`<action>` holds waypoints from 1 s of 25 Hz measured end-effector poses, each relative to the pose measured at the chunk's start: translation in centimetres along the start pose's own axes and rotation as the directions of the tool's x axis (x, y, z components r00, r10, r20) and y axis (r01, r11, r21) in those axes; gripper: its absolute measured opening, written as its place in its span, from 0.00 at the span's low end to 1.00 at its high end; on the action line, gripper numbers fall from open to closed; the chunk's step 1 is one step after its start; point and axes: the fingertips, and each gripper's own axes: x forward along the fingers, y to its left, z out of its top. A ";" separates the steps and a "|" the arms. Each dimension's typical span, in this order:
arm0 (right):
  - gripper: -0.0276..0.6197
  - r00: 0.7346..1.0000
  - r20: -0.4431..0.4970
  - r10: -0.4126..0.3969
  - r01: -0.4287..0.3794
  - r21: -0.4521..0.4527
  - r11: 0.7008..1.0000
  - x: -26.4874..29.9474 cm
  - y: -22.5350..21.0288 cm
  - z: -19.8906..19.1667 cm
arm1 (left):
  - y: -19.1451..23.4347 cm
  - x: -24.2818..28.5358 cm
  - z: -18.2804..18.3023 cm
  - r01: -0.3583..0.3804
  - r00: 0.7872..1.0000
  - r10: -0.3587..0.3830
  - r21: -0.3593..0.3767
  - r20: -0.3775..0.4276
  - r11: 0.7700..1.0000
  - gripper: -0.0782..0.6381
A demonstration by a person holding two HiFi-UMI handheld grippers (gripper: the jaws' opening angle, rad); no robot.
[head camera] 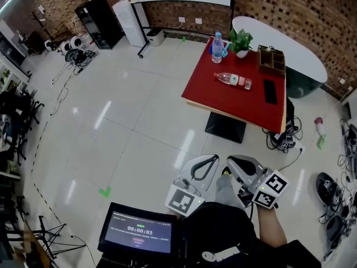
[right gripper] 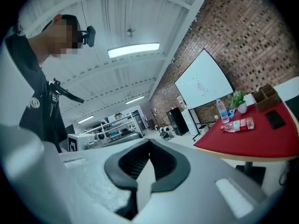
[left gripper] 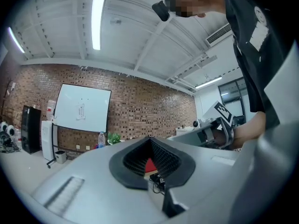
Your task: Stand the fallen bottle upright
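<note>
Standing well short of the worktop (head camera: 223, 102), left tool (head camera: 215, 157) and right tool (head camera: 230, 161) are both clenched, empty. The fallen bottle (head camera: 232, 80) lies on its side mid-worktop. Approach judged pending; next move calls for closing in and releasing one tool.

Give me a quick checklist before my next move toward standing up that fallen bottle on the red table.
1. Target found: ok, fallen bottle lies on its side on the red table.
2. Bottle within reach: not ok, both grippers are far from the table.
3. right gripper open for a grasp: not ok, shut and empty.
4. left gripper open: not ok, shut and empty.
5. Spot to stand it: ok, bare tabletop beside it.
</note>
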 end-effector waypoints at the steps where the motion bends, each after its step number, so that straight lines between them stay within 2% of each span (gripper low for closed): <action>1: 0.05 1.000 -0.016 0.009 -0.009 -0.009 1.000 0.0 -1.6 0.1 | 0.2 1.4 -0.5 -0.005 1.000 0.005 0.026 -0.014 1.000 0.11; 4: 0.05 0.999 -0.028 -0.031 0.031 -0.008 0.999 -0.7 -5.6 1.5 | 1.2 5.0 -1.3 -0.020 0.999 0.022 0.061 -0.043 0.998 0.11; 7: 0.05 0.995 -0.015 -0.096 0.095 -0.027 0.995 -0.9 -7.7 4.3 | 2.5 7.5 -1.4 -0.033 0.998 0.036 0.054 -0.050 0.998 0.11; 11: 0.05 0.998 0.001 -0.061 0.061 -0.024 0.998 1.1 -13.5 6.7 | 4.4 10.5 -1.1 -0.050 0.997 0.052 0.032 -0.052 0.998 0.11; 15: 0.05 0.998 -0.017 -0.060 0.059 -0.051 0.997 1.2 -19.3 8.7 | 6.3 13.6 -0.9 -0.070 0.996 0.071 0.020 -0.056 0.997 0.11; 18: 0.05 0.998 -0.029 -0.054 0.052 -0.074 0.996 1.8 -22.2 10.0 | 7.8 16.0 -0.7 -0.087 0.994 0.088 0.020 -0.062 0.996 0.11; 22: 0.05 0.998 -0.046 -0.036 0.035 -0.041 0.999 1.6 -25.4 9.7 | 9.7 19.4 -0.5 -0.111 0.991 0.113 0.028 -0.070 0.993 0.11; 25: 0.05 0.997 -0.073 -0.005 0.001 -0.053 0.999 4.2 -26.9 9.8 | 10.9 22.0 -0.6 -0.122 0.989 0.123 0.018 -0.078 0.992 0.11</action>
